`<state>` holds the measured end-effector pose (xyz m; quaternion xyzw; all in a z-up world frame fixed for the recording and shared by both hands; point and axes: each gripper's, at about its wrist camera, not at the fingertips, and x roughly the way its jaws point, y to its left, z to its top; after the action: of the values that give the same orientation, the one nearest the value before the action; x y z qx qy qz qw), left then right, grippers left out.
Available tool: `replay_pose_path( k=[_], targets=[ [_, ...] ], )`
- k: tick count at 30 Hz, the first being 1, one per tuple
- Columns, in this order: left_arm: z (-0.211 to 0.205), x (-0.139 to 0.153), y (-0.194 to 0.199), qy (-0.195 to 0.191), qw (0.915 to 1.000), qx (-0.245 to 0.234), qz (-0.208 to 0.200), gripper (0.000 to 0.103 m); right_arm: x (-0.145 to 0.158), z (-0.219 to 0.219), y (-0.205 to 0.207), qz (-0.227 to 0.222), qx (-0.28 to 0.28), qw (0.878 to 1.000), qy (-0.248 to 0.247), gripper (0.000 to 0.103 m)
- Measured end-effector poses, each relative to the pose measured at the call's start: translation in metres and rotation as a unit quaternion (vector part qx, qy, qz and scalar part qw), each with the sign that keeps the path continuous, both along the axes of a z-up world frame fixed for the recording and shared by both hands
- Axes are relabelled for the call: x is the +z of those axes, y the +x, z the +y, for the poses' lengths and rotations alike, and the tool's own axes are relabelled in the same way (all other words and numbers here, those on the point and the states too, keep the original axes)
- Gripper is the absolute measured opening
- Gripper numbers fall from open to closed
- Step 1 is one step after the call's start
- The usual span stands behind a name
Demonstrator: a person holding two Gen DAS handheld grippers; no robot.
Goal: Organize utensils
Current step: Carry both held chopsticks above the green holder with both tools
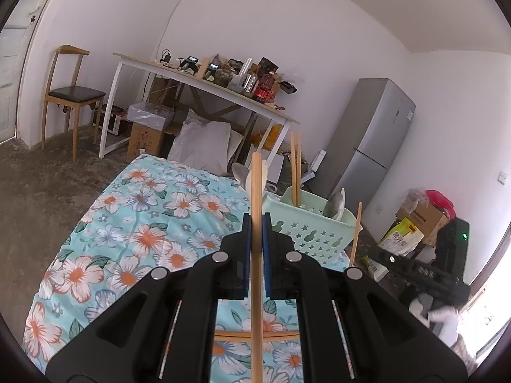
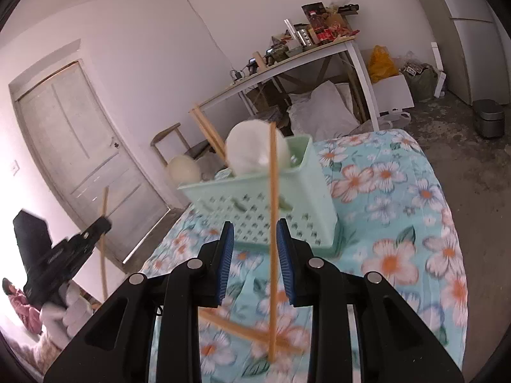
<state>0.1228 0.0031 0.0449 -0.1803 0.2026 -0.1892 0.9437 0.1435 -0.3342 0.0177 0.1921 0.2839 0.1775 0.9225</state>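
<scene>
My left gripper [image 1: 255, 223] is shut on a wooden chopstick [image 1: 256, 191] that stands upright between its blue pads. My right gripper [image 2: 255, 239] is open; a wooden chopstick [image 2: 273, 223] stands upright between its pads, touching neither as far as I can tell, its lower end on the floral cloth. A mint green basket [image 1: 306, 229], also in the right wrist view [image 2: 271, 201], stands on the cloth and holds chopsticks [image 1: 295, 166] and white spoons [image 2: 255, 150]. Another chopstick [image 2: 249, 332] lies flat on the cloth. The left gripper shows in the right wrist view [image 2: 95, 226] holding its chopstick.
The table wears a blue floral cloth [image 1: 134, 223]. Beyond it are a cluttered white desk [image 1: 204, 86], a wooden chair [image 1: 70, 95], a grey fridge [image 1: 367, 140], cardboard boxes [image 1: 421, 220] and a door [image 2: 83, 146]. A chopstick [image 1: 255, 335] lies on the cloth under my left gripper.
</scene>
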Motion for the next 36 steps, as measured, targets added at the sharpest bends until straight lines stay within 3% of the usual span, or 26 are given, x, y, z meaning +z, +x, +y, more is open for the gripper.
replay_pose_path(
  k=[7, 14, 17, 22, 36],
  targets=[
    [0.0, 0.0, 0.003, 0.001, 1.0, -0.002, 0.003, 0.006, -0.003, 0.005, 0.026, 0.031, -0.004, 0.999, -0.023, 0.027],
    [-0.002, -0.002, 0.004, 0.003, 0.9999, -0.008, 0.005, 0.006, -0.002, 0.007, 0.035, 0.033, -0.004, 0.999, -0.029, 0.007],
    [-0.002, -0.001, 0.004, 0.004, 0.9999, -0.009, 0.003, 0.006, -0.001, 0.007, 0.036, 0.031, -0.002, 0.999, -0.026, 0.007],
    [-0.004, 0.0, 0.005, 0.009, 0.9999, -0.012, 0.006, 0.006, 0.006, 0.003, 0.026, 0.011, -0.006, 1.0, -0.016, 0.007],
    [-0.006, -0.004, 0.008, 0.022, 0.997, -0.039, 0.062, 0.006, 0.036, -0.004, -0.024, -0.052, -0.009, 0.998, -0.025, 0.007]
  ],
)
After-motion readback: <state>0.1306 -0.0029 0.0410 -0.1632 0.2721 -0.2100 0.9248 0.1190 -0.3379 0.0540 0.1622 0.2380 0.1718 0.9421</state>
